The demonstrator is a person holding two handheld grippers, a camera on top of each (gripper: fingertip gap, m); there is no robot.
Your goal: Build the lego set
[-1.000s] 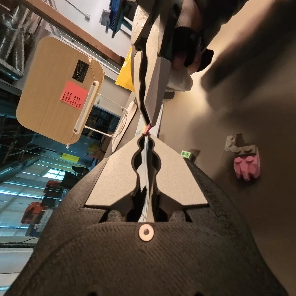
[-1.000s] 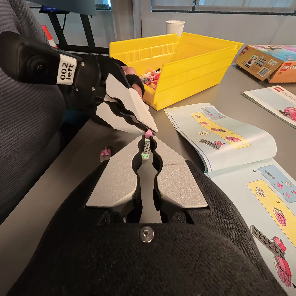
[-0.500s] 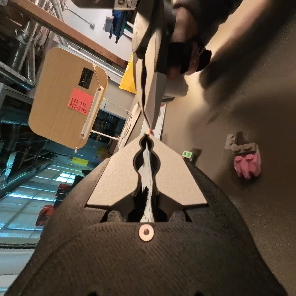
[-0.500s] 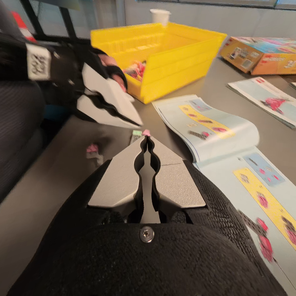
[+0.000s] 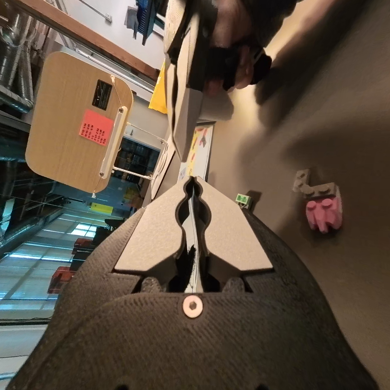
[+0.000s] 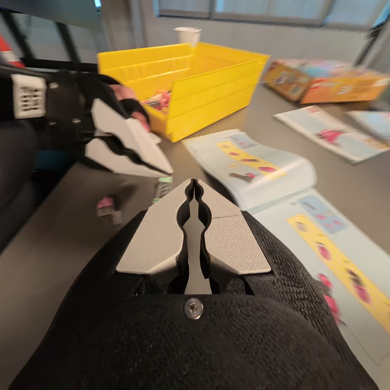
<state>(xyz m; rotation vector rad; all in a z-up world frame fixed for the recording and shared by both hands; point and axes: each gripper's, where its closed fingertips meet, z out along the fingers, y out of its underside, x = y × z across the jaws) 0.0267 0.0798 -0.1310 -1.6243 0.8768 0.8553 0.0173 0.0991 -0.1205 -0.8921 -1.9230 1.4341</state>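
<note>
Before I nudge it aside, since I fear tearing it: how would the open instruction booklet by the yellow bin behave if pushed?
The open instruction booklet is probably floppy: its left page arches up off the table. A push would likely buckle that page rather than slide it whole. It looks thin and light, so it may crease.

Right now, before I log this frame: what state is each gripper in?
Left gripper: closed, fingertips together, nothing visible between them.
Right gripper: closed, fingertips together, nothing visible between them.
</note>
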